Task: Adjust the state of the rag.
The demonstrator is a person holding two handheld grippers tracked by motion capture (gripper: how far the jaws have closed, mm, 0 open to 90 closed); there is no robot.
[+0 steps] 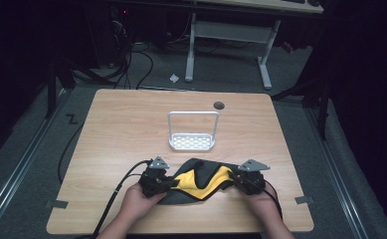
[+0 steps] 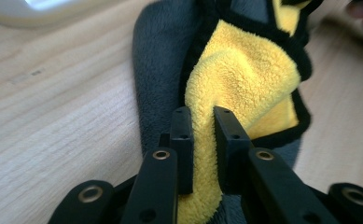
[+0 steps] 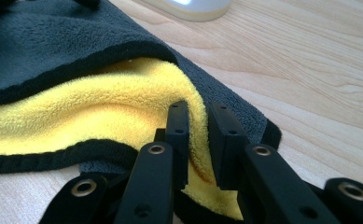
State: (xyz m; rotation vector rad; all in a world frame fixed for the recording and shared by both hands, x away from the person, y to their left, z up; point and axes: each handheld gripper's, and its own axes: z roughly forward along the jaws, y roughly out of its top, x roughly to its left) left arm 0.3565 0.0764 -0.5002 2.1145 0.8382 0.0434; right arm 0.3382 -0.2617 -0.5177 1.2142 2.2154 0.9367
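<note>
Cloth (image 1: 197,183): yellow one side, dark grey the other, black hem; crumpled on the near middle of the table, stretched between both grippers.
Cloth, high view: left and right ends tucked under the gripper bodies, edges there hidden.
Cloth, left gripper view (image 2: 244,79): yellow fold bunched up ahead of the jaws, grey face to its left lying on the wood; top of the cloth cut off by the frame.
Cloth, right gripper view (image 3: 95,121): grey layer folded over yellow, black hem along the near edge; far-left part out of frame.
Left gripper (image 1: 167,183): held in left hand (image 1: 142,199), jaws pointing toward the table's middle; grey 3-cornered plate on top.
Left gripper, own view (image 2: 202,122): 2 black jaws pinched on a ridge of yellow pile, narrow gap stuffed with fabric.
Right gripper (image 1: 233,178): held in right hand (image 1: 261,203), hand partly cut off by the bottom edge.
Right gripper, own view (image 3: 198,115): jaws clamped on the cloth's corner, yellow face between the pads, grey layer wrapping the outer jaw.
Rack (image 1: 192,142): white perforated base with a tall wire loop handle, just beyond the cloth, apart from it.
Rack, gripper views: blurred white base at the top edge, mostly cropped (image 2: 39,9) (image 3: 193,7).
Table (image 1: 116,129): light wood; dark round port (image 1: 219,105) near the far edge.
Tape tabs (image 1: 56,203): 2 grey pieces at the near corners, detail too small to read.
Background: dark floor, cables, white desk legs; little discernible.
</note>
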